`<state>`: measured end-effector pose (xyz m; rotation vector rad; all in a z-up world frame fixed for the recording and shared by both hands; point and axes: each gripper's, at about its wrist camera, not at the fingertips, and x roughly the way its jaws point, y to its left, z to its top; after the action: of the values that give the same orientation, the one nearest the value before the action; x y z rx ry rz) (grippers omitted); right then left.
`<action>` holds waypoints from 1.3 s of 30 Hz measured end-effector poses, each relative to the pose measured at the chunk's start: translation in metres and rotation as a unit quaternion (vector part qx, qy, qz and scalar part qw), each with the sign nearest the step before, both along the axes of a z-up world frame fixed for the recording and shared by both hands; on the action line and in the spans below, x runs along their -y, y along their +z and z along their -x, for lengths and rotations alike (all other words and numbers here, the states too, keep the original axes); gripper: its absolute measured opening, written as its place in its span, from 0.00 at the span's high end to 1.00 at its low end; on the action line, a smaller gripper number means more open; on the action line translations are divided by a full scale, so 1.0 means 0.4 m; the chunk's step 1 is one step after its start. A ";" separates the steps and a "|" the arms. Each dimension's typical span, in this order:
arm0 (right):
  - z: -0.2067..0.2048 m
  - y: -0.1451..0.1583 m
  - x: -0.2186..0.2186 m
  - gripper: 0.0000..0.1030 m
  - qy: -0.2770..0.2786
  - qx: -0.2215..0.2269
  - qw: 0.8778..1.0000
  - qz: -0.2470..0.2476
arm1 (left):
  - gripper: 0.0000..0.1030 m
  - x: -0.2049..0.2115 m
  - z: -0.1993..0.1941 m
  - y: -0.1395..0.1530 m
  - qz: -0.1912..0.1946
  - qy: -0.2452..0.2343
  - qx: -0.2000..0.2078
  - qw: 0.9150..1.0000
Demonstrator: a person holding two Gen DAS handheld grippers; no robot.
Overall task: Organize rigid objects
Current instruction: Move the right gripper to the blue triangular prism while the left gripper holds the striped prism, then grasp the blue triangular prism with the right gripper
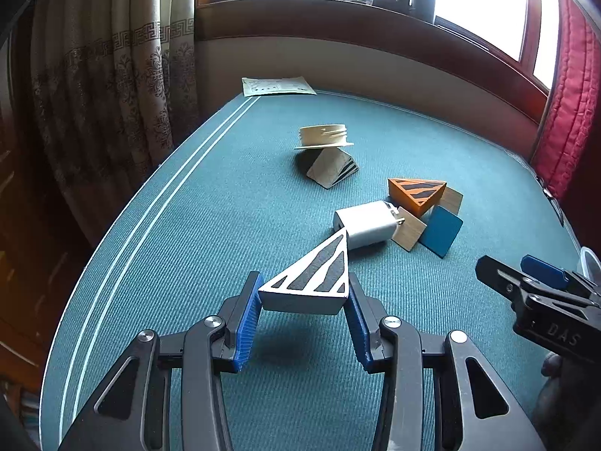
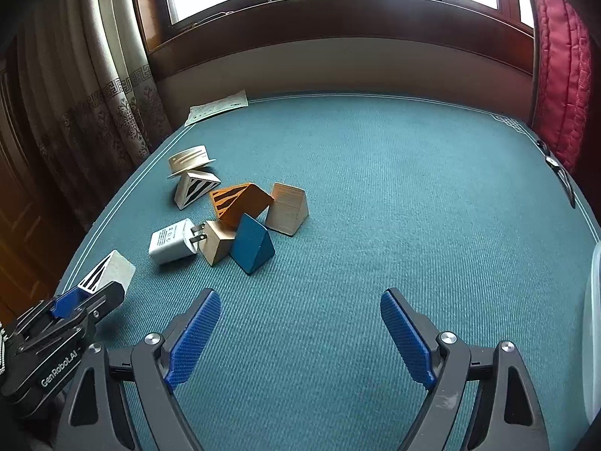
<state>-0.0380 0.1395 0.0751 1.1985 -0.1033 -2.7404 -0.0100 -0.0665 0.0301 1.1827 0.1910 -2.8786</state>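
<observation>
My left gripper [image 1: 303,290] is shut on a white wedge with black stripes [image 1: 311,278], held just above the teal table cloth [image 1: 188,248], with its shadow below. Beyond it lie a white charger plug [image 1: 366,223], an orange striped wedge [image 1: 417,191], a blue wedge [image 1: 441,231] and a wooden wedge [image 1: 409,230]. Further back, a cream threaded lid [image 1: 323,137] rests on another striped wedge [image 1: 330,167]. My right gripper [image 2: 299,297] stands open over bare cloth, right of the cluster: plug [image 2: 172,240], blue wedge [image 2: 251,244], orange wedge [image 2: 240,199], and a second wooden wedge [image 2: 287,208].
A paper sheet [image 1: 278,86] lies at the table's far left corner. A clear plastic container [image 2: 593,338] stands at the right edge. Curtains hang along the left side, a red quilted cloth [image 2: 559,75] at the right, and a window sill runs behind.
</observation>
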 end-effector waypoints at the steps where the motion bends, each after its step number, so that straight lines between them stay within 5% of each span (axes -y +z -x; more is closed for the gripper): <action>1: 0.011 -0.003 0.007 0.13 0.000 0.001 1.000 -0.003 | 0.57 0.003 0.001 -0.001 -0.002 0.001 0.000 1.000; 14: 0.104 -0.039 0.074 0.13 -0.015 0.007 0.998 -0.058 | 0.57 0.015 0.000 -0.011 -0.016 -0.003 0.004 1.000; 31: 0.108 -0.039 -0.005 0.07 -0.061 0.023 0.993 -0.100 | 0.57 0.010 0.007 -0.022 -0.025 -0.004 0.012 1.000; 39: 0.095 -0.025 0.016 0.13 -0.025 0.026 0.999 -0.039 | 0.57 0.004 0.009 -0.025 -0.025 -0.004 0.013 1.000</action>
<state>-0.0759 0.1333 0.0653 1.3040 -0.0327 -2.7802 -0.0136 -0.0682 0.0200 1.2295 0.2613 -2.8802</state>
